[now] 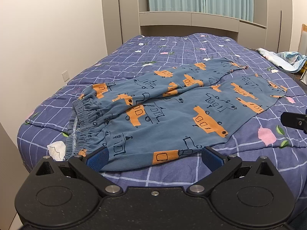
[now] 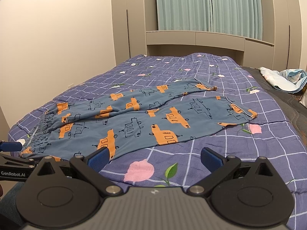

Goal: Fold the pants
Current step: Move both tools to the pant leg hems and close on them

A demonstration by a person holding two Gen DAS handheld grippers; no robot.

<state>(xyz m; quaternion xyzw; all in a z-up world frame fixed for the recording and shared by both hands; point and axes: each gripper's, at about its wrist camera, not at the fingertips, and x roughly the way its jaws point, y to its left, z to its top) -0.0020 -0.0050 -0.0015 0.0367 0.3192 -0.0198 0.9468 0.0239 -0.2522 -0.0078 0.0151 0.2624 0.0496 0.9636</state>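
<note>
Blue pants (image 1: 172, 103) with orange car prints lie spread on the quilted bed, elastic waistband (image 1: 82, 126) at the left, both legs running to the right. The far leg is rumpled and partly overlaps the near one. My left gripper (image 1: 155, 158) is open at the pants' near edge, close to the waistband, and the hem of the seat lies between its blue pads. In the right wrist view the pants (image 2: 134, 122) stretch ahead; my right gripper (image 2: 155, 157) is open over bare quilt just in front of the near leg, holding nothing. Its left pad (image 2: 99, 157) nearly meets the cloth.
The purple checked quilt (image 1: 191, 174) covers the bed. A crumpled light blue cloth (image 1: 284, 59) lies at the far right edge. A wall runs along the left side, with cupboards and curtains behind the head. The other gripper shows at each view's side (image 2: 11, 146).
</note>
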